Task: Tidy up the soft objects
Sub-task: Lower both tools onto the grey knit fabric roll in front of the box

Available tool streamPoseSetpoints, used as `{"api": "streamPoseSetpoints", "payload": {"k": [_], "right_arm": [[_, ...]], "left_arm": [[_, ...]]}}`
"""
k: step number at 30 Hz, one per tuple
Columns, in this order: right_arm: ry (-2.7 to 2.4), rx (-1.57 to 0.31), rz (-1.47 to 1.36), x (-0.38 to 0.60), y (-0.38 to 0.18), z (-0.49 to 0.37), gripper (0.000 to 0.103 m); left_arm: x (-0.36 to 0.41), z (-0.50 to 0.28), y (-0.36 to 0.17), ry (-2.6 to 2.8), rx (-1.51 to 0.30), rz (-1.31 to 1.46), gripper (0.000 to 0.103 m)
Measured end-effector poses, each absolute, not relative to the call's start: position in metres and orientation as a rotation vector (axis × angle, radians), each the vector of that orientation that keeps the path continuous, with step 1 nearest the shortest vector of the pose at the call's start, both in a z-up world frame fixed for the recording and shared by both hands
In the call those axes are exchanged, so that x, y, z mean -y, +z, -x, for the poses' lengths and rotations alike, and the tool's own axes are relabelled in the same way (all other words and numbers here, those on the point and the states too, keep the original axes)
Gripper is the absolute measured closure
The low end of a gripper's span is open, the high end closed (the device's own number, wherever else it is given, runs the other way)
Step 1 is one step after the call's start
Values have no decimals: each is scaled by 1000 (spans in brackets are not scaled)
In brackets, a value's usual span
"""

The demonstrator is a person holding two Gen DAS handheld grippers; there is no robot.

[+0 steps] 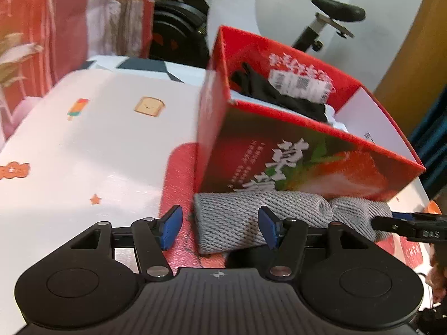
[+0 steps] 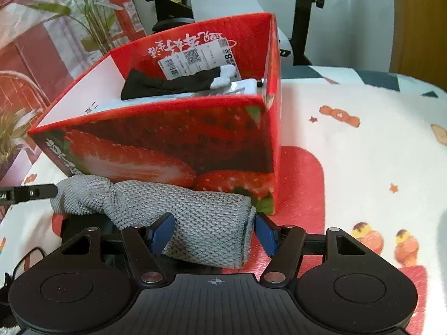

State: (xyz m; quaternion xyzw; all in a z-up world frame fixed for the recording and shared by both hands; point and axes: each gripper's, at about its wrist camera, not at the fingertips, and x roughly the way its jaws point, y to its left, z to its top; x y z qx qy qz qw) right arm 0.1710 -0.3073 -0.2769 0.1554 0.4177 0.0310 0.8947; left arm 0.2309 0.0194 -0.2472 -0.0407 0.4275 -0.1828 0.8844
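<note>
A grey knitted cloth (image 1: 232, 220) lies rolled on a red mat (image 1: 178, 173), against the front wall of a red strawberry box (image 1: 279, 162). My left gripper (image 1: 220, 227) is open around the cloth's left end, its blue pads not pressing. The right gripper's finger (image 1: 405, 227) shows at the cloth's other end. In the right wrist view, the right gripper (image 2: 213, 233) stands open over that end of the grey cloth (image 2: 201, 217). The left gripper's finger (image 2: 28, 194) reaches in from the left. Inside the box (image 2: 167, 134) lies a black soft item (image 2: 167, 85) with a paper label.
The box stands on a white tablecloth (image 1: 106, 145) printed with cartoon food, which spreads left of the box and also right of it (image 2: 363, 162). An exercise bike (image 1: 335, 14) stands behind the table, and a green plant (image 2: 83, 14) at the back left.
</note>
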Motion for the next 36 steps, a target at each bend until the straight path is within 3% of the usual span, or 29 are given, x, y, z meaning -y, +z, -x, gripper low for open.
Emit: {"api": "streamPoseSetpoints", "payload": {"k": [3, 15, 20, 23, 25, 27, 31, 36], "right_arm": [[58, -857, -362, 307, -283, -171, 43], [53, -854, -448, 314, -295, -175, 43], [76, -849, -443, 311, -294, -174, 62], [78, -843, -427, 308, -290, -174, 73], [72, -838, -411, 308, -285, -173, 84], [76, -827, -408, 311, -280, -171, 88], [99, -813, -412, 312, -272, -169, 91], [129, -787, -399, 310, -259, -165, 91]], "left_arm": [[-19, -236, -251, -417, -912, 88, 36], [-26, -260, -268, -451, -1024, 204, 36], [-20, -258, -274, -473, -1049, 209, 39], [-17, -258, -273, -467, -1045, 199, 50], [-18, -257, -270, -455, -1043, 182, 68], [-20, -257, -268, -452, -1053, 173, 81], [-26, -254, -258, -454, -1026, 162, 89], [-27, -245, -242, -441, -974, 139, 90]]}}
